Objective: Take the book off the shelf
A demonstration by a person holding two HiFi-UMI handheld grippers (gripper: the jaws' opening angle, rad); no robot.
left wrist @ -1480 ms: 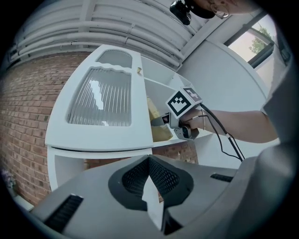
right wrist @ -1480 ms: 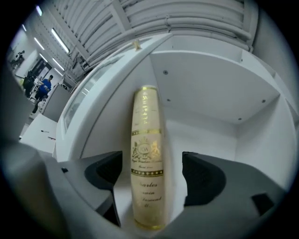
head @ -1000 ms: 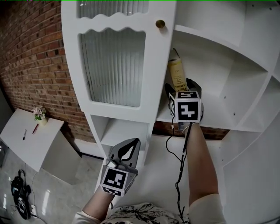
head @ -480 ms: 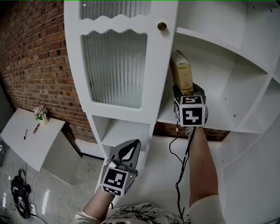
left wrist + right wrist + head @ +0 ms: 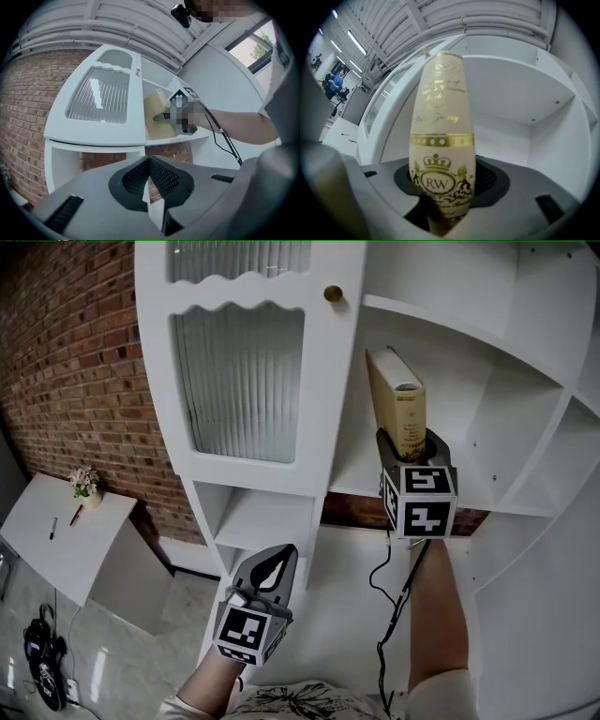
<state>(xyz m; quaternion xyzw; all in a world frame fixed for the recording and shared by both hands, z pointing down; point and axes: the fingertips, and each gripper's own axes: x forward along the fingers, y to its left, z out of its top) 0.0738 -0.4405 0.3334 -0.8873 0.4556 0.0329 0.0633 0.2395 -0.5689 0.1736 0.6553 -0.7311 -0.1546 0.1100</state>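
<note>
**Book clamped at the open shelf**

Grips the cream hardback book [image 5: 398, 409] with gold print in the right gripper [image 5: 410, 442], at one o'clock in the head view: jaws pressed on both covers at the lower end, gold-crowned spine facing that gripper's camera. Holds it upright, top leaning slightly toward eleven o'clock, inside an open compartment of the tall white wooden shelf [image 5: 352, 488], just beside the white door with ribbed glass [image 5: 239, 381] and small brass knob [image 5: 332, 293]. Cannot tell whether the bottom edge touches the shelf board, hidden behind the marker cube. Carries the left gripper [image 5: 277, 561] low at seven o'clock, well apart from the book, jaw tips together with nothing between them. Trails a black cable [image 5: 386, 615] from the right gripper down along the bare forearm toward six o'clock. Shows a red brick wall [image 5: 66, 371] at nine o'clock and a white tabletop [image 5: 56, 545] at eight o'clock bearing a small potted flower [image 5: 84, 484].
</note>
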